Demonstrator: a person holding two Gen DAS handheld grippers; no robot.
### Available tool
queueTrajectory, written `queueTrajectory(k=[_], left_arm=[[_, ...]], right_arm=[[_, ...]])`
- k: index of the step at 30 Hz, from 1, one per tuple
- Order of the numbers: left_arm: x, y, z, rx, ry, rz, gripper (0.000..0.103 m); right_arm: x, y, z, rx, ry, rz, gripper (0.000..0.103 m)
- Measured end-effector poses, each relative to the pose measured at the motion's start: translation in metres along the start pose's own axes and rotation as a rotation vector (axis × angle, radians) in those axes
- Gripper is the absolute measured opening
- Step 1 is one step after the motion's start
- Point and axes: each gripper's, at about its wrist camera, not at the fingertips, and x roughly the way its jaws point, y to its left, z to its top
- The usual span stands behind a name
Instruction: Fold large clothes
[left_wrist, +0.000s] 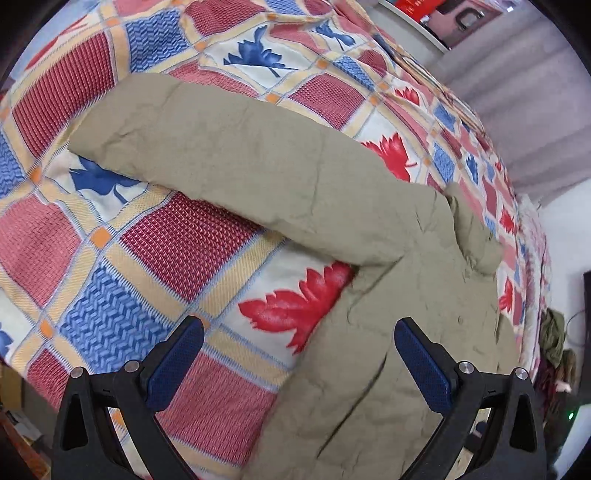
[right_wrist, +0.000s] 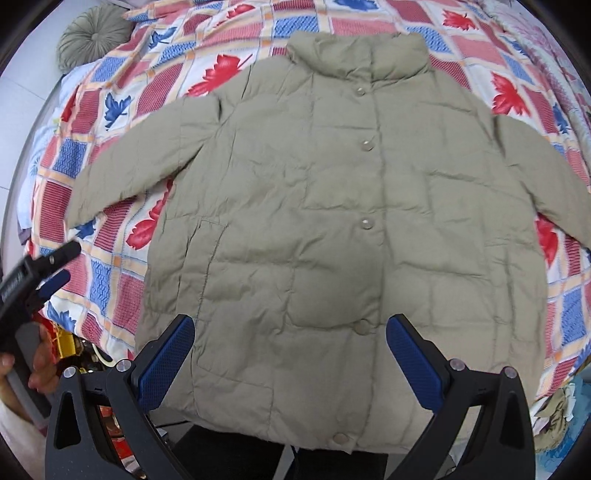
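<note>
A khaki padded jacket (right_wrist: 325, 206) lies spread flat, front up and buttoned, on a bed with a patchwork leaf-print cover (right_wrist: 110, 266). Its collar points away from me and both sleeves stretch outward. My right gripper (right_wrist: 290, 332) hovers open above the jacket's lower hem, nothing between its blue pads. My left gripper (left_wrist: 299, 332) is open too, over the jacket's left side edge below the left sleeve (left_wrist: 229, 155). The left gripper (right_wrist: 59, 262) also shows in the right wrist view at the far left, held by a hand (right_wrist: 40, 365).
A round grey-green cushion (right_wrist: 92, 37) sits at the bed's far left corner. The bed edge runs close along the jacket's hem. Dark clothes (left_wrist: 554, 339) hang at the right beyond the bed, and a grey curtain (left_wrist: 535, 110) stands behind it.
</note>
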Motion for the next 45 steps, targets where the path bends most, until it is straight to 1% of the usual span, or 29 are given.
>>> queueTrajectory(k=[2,4,5,7,11,16,17,18,19,20,21,22,23,24,25,26,27,28,29,30,32,34,36,38,40,41,43,45], left_arm=[[0.020,0.018,0.019,-0.065,-0.029,-0.060,0.103],[0.039,0.036,0.037,-0.129,-0.052,-0.101,0.103],[0.048,0.045,0.046,-0.163,-0.065,-0.116,0.103],[0.063,0.059,0.061,-0.211,-0.090,-0.119,0.103],[0.085,0.077,0.090,-0.239,-0.121,-0.060,0.103],[0.094,0.097,0.125,-0.247,-0.171,0.011,0.103],[0.095,0.099,0.132,-0.252,-0.182,0.037,0.103],[0.096,0.101,0.137,-0.257,-0.189,0.059,0.100],[0.097,0.102,0.144,-0.265,-0.197,0.086,0.096],[0.097,0.103,0.148,-0.266,-0.206,0.109,0.080],[0.097,0.102,0.153,-0.259,-0.205,0.122,0.058],[0.097,0.102,0.156,-0.249,-0.200,0.111,0.046],[0.096,0.100,0.160,-0.238,-0.189,0.086,0.021],[0.094,0.098,0.163,-0.226,-0.182,0.065,0.013],[0.089,0.094,0.166,-0.205,-0.189,0.068,0.012],[0.082,0.088,0.167,-0.173,-0.203,0.069,0.007],[0.072,0.081,0.167,-0.140,-0.216,0.061,0.007],[0.061,0.074,0.167,-0.109,-0.236,0.050,0.007],[0.050,0.065,0.167,-0.070,-0.259,0.038,0.007],[0.038,0.056,0.165,-0.033,-0.278,0.025,0.007],[0.017,0.034,0.161,0.051,-0.311,-0.003,0.007],[-0.002,0.009,0.157,0.137,-0.338,-0.039,0.007],[-0.014,-0.019,0.148,0.213,-0.347,-0.078,0.007],[-0.018,-0.053,0.138,0.282,-0.324,-0.132,0.007],[-0.016,-0.086,0.127,0.337,-0.300,-0.182,0.007],[-0.014,-0.104,0.119,0.366,-0.286,-0.210,0.007],[-0.006,-0.141,0.102,0.420,-0.264,-0.257,0.007],[0.004,-0.178,0.081,0.479,-0.241,-0.283,0.007]], right_arm=[[0.017,0.002,0.001,-0.005,0.005,0.005,0.103],[0.031,0.004,0.006,-0.010,0.001,0.005,0.103],[0.038,0.005,0.009,-0.010,-0.002,0.007,0.103],[0.048,0.006,0.015,-0.004,-0.012,0.027,0.103],[0.065,0.012,0.028,-0.006,-0.038,0.069,0.103],[0.079,0.020,0.050,-0.012,-0.069,0.097,0.103],[0.080,0.021,0.055,-0.017,-0.081,0.100,0.103],[0.081,0.024,0.061,-0.024,-0.093,0.104,0.103],[0.082,0.026,0.067,-0.028,-0.105,0.108,0.103],[0.082,0.029,0.075,-0.031,-0.119,0.114,0.103],[0.083,0.032,0.081,-0.032,-0.130,0.122,0.103],[0.083,0.036,0.090,-0.030,-0.141,0.132,0.103],[0.084,0.039,0.097,-0.027,-0.152,0.142,0.103],[0.085,0.043,0.107,-0.021,-0.167,0.156,0.103],[0.085,0.047,0.114,-0.013,-0.181,0.168,0.102],[0.087,0.052,0.123,-0.006,-0.192,0.178,0.094],[0.090,0.057,0.131,-0.002,-0.191,0.186,0.065],[0.096,0.062,0.138,0.007,-0.181,0.196,0.046],[0.101,0.066,0.145,0.023,-0.171,0.214,0.017],[0.108,0.069,0.152,0.050,-0.169,0.244,0.012],[0.118,0.075,0.162,0.075,-0.175,0.285,0.011],[0.128,0.084,0.166,0.068,-0.180,0.348,0.010],[0.147,0.095,0.169,0.063,-0.157,0.394,0.010],[0.168,0.100,0.168,0.082,-0.115,0.420,0.010],[0.186,0.101,0.164,0.102,-0.096,0.421,0.009],[0.190,0.100,0.164,0.104,-0.098,0.428,0.007],[0.191,0.098,0.164,0.115,-0.086,0.452,0.007],[0.183,0.093,0.164,0.122,-0.058,0.484,0.006]])
